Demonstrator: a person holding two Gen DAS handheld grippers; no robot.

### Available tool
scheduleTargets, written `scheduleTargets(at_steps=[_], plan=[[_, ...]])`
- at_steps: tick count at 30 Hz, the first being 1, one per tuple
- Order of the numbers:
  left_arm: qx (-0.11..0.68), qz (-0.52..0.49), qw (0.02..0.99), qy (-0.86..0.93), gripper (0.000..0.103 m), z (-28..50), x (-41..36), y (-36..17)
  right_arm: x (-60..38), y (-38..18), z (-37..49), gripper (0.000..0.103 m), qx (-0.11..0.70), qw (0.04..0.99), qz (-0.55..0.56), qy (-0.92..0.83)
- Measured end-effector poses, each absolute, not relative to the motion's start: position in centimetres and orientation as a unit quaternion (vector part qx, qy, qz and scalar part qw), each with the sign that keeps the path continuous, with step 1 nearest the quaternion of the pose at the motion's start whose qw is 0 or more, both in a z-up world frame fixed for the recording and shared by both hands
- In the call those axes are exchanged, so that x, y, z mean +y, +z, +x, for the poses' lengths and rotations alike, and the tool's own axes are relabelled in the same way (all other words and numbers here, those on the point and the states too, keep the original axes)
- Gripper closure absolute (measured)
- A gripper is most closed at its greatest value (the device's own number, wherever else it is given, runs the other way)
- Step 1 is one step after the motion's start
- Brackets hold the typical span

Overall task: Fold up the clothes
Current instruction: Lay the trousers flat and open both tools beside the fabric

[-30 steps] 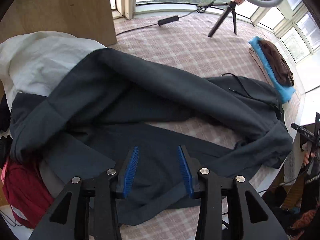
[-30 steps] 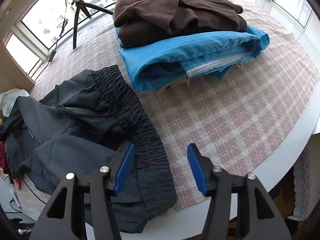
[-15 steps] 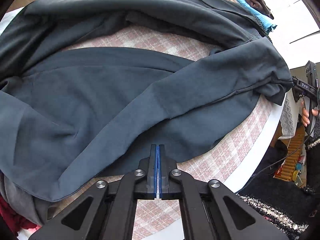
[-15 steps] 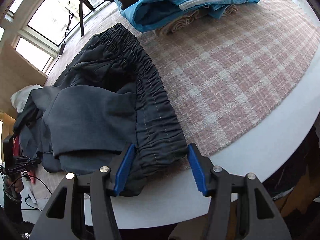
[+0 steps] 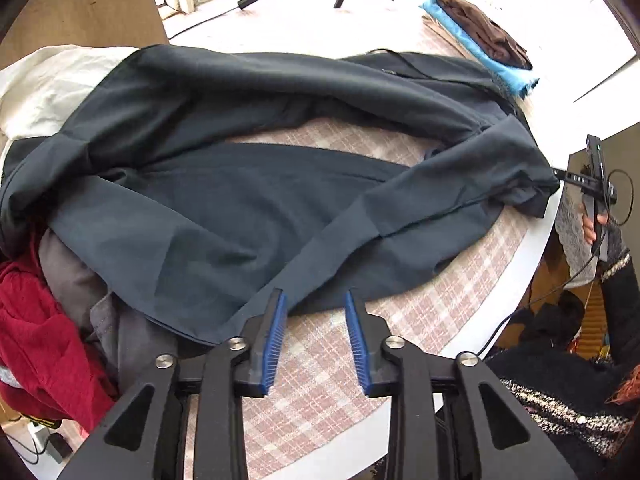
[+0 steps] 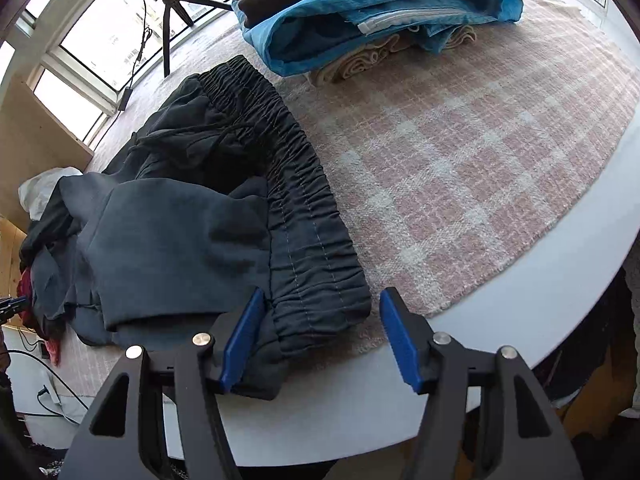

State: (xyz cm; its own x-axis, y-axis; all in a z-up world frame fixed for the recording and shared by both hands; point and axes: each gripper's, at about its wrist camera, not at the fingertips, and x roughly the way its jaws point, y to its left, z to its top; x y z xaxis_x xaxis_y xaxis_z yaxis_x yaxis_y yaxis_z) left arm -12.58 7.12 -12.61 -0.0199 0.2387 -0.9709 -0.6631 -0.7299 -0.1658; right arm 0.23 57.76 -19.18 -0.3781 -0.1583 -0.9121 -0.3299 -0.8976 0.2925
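Dark grey trousers (image 5: 260, 208) lie spread over the plaid tablecloth (image 5: 320, 364), one leg curving along the far side. Their lower hem runs just past the tips of my left gripper (image 5: 314, 296). That gripper's jaws are opening, and only tablecloth shows between its blue pads. In the right wrist view the same trousers (image 6: 180, 232) end in a gathered elastic waistband (image 6: 296, 200). The near end of the waistband sits between the jaws of my right gripper (image 6: 323, 294). These jaws are opening too, and the right pad stands apart from the cloth.
A folded stack, blue jacket (image 6: 360, 8) under a brown garment, lies at the back. Red (image 5: 36, 320), grey and white (image 5: 52, 84) clothes are piled at the left. The table's white edge (image 6: 520, 300) runs close by. A tripod (image 6: 172, 12) stands by the window.
The left gripper went from open to shut low over the trousers, then opened and drew back from the hem. The right gripper sank to the waistband's near end and widened slightly.
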Motion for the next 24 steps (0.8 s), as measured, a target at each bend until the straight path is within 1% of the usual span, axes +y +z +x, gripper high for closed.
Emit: scheduleTargets(at_steps=[1, 2, 4, 8, 12, 14, 16, 17, 18, 20, 22, 23, 24], plan=[[0.181, -0.619, 0.325, 0.691, 0.070, -12.3, 7.4, -13.4, 57.3, -19.4, 0.0, 0.043, 0.215, 0.049, -0.557, 0.800], [0.192, -0.619, 0.326, 0.689, 0.069, -12.0, 7.8, -14.1, 56.9, -19.4, -0.2, 0.039, 0.209, 0.049, -0.556, 0.803], [0.212, -0.617, 0.326, 0.684, 0.069, -11.3, 8.4, -15.6, 56.5, -19.3, -0.5, 0.036, 0.205, 0.048, -0.556, 0.804], [0.267, -0.602, 0.322, 0.680, 0.069, -10.9, 9.7, -18.1, 56.7, -18.8, -0.6, 0.036, 0.218, 0.052, -0.561, 0.797], [0.349, -0.559, 0.297, 0.691, 0.069, -10.8, 10.8, -19.8, 57.0, -18.0, -0.4, 0.036, 0.223, 0.052, -0.561, 0.795], [0.369, -0.554, 0.290, 0.688, 0.070, -10.9, 10.9, -20.3, 56.9, -17.4, -0.4, 0.036, 0.217, 0.052, -0.562, 0.797], [0.373, -0.553, 0.302, 0.681, 0.069, -10.7, 10.6, -20.2, 56.8, -16.8, -0.4, 0.036, 0.210, 0.052, -0.562, 0.798], [0.376, -0.549, 0.305, 0.681, 0.071, -10.7, 10.4, -20.1, 56.7, -16.5, -0.4, 0.036, 0.207, 0.052, -0.563, 0.799], [0.374, -0.555, 0.302, 0.679, 0.077, -11.0, 10.1, -20.1, 56.6, -16.3, -0.4, 0.036, 0.203, 0.053, -0.562, 0.800], [0.361, -0.576, 0.304, 0.668, 0.085, -11.6, 9.4, -19.9, 56.5, -16.0, -0.3, 0.036, 0.201, 0.053, -0.562, 0.800], [0.358, -0.576, 0.314, 0.664, 0.080, -11.1, 8.7, -19.3, 56.4, -15.7, -0.3, 0.036, 0.202, 0.051, -0.562, 0.800], [0.357, -0.577, 0.319, 0.662, 0.075, -10.9, 8.3, -19.0, 56.3, -15.5, -0.2, 0.036, 0.201, 0.050, -0.562, 0.801], [0.365, -0.575, 0.321, 0.658, 0.068, -10.7, 8.2, -19.1, 56.2, -15.4, -0.2, 0.036, 0.200, 0.048, -0.562, 0.801]])
